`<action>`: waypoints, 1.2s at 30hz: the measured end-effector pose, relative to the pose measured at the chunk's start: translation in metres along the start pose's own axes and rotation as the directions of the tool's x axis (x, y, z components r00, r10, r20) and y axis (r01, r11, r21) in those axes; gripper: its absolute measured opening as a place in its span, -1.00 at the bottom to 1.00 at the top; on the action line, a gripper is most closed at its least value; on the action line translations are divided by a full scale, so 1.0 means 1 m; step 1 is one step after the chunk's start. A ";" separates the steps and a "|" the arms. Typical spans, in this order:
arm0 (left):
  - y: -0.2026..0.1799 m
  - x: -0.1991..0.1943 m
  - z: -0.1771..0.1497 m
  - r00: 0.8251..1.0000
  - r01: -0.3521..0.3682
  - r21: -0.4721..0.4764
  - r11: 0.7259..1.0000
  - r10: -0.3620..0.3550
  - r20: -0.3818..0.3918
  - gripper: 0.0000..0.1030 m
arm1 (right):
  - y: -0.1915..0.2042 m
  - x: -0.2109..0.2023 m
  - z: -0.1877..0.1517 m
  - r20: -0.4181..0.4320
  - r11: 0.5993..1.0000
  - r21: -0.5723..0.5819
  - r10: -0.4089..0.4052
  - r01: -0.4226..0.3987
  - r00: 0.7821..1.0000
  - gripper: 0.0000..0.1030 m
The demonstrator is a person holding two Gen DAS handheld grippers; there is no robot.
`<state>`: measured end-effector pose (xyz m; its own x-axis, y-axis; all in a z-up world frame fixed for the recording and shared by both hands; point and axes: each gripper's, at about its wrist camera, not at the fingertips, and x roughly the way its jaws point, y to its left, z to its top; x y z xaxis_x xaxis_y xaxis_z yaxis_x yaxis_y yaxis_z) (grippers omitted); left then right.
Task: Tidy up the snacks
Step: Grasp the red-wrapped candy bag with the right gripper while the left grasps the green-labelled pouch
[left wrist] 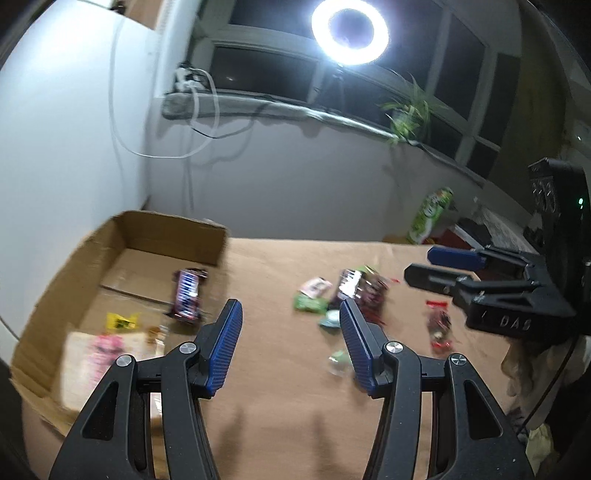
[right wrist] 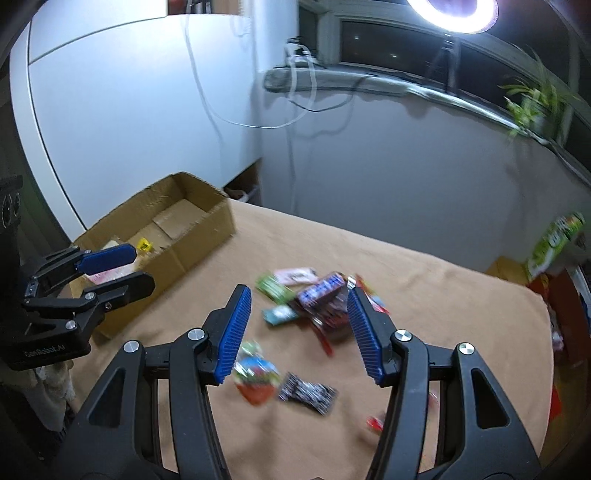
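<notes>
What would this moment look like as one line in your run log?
left gripper: open, empty | right gripper: open, above snack pile | box: some snacks inside | table: more snacks loose

A ring light (left wrist: 349, 32) glares before dark windows (left wrist: 266, 70) above white walls (left wrist: 74, 129)

Ring light (left wrist: 349, 32) lit above windowsill; potted plant (left wrist: 408, 110) right.
</notes>
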<state>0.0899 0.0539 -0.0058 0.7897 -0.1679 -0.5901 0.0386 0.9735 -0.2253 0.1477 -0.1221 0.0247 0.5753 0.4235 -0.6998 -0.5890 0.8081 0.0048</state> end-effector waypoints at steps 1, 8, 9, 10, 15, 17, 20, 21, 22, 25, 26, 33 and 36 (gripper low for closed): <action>-0.007 0.002 -0.003 1.000 0.009 0.010 1.000 -0.009 -0.008 0.05 | -0.006 -0.004 -0.005 -0.001 1.000 0.009 -0.007 0.007 1.000 0.10; -0.045 0.020 -0.020 0.996 0.054 0.063 0.997 -0.049 -0.075 0.05 | -0.050 -0.022 -0.039 -0.031 0.996 0.071 -0.060 0.062 0.998 0.10; -0.048 0.023 -0.023 0.995 0.059 0.065 0.996 -0.053 -0.084 0.05 | -0.057 -0.023 -0.045 -0.038 0.994 0.081 -0.064 0.067 0.997 0.10; -0.053 0.026 -0.026 0.994 0.065 0.069 0.996 -0.058 -0.097 0.05 | -0.064 -0.024 -0.050 -0.045 0.993 0.092 -0.068 0.072 0.997 0.10; -0.067 0.036 -0.041 0.987 0.080 0.090 0.993 -0.067 -0.144 0.05 | -0.091 -0.018 -0.074 -0.095 0.984 0.147 -0.084 0.098 0.992 0.10; -0.071 0.041 -0.047 0.984 0.084 0.094 0.992 -0.067 -0.164 0.05 | -0.096 -0.014 -0.081 -0.113 0.982 0.162 -0.080 0.098 0.990 0.10; -0.075 0.047 -0.054 0.979 0.085 0.099 0.991 -0.065 -0.192 0.05 | -0.104 -0.006 -0.089 -0.139 0.980 0.170 -0.079 0.102 0.987 0.11; -0.075 0.049 -0.056 0.978 0.081 0.104 0.991 -0.059 -0.200 0.05 | -0.106 -0.003 -0.092 -0.145 0.979 0.174 -0.078 0.103 0.986 0.11; -0.076 0.051 -0.058 0.977 0.078 0.106 0.991 -0.055 -0.205 0.05 | -0.108 0.000 -0.093 -0.153 0.979 0.180 -0.073 0.101 0.986 0.11; -0.076 0.058 -0.060 0.975 0.066 0.106 0.992 -0.041 -0.220 0.05 | -0.113 0.008 -0.096 -0.167 0.977 0.198 -0.050 0.084 0.985 0.11; -0.075 0.059 -0.060 0.974 0.064 0.102 0.993 -0.040 -0.224 0.05 | -0.114 0.011 -0.096 -0.170 0.976 0.207 -0.039 0.075 0.985 0.11; -0.071 0.073 -0.060 0.966 0.075 0.073 0.995 -0.054 -0.253 -0.03 | -0.120 0.029 -0.093 -0.194 0.967 0.254 0.017 0.033 0.981 0.11; -0.072 0.079 -0.059 0.964 0.077 0.076 0.994 -0.054 -0.262 -0.12 | -0.120 0.037 -0.091 -0.203 0.965 0.261 0.020 0.034 0.979 0.11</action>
<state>0.1132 -0.0385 -0.0816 0.5987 -0.2552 -0.7592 0.1457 0.9668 -0.2101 0.1881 -0.2406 -0.0664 0.4361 0.3481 -0.8299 -0.4004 0.9009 0.1675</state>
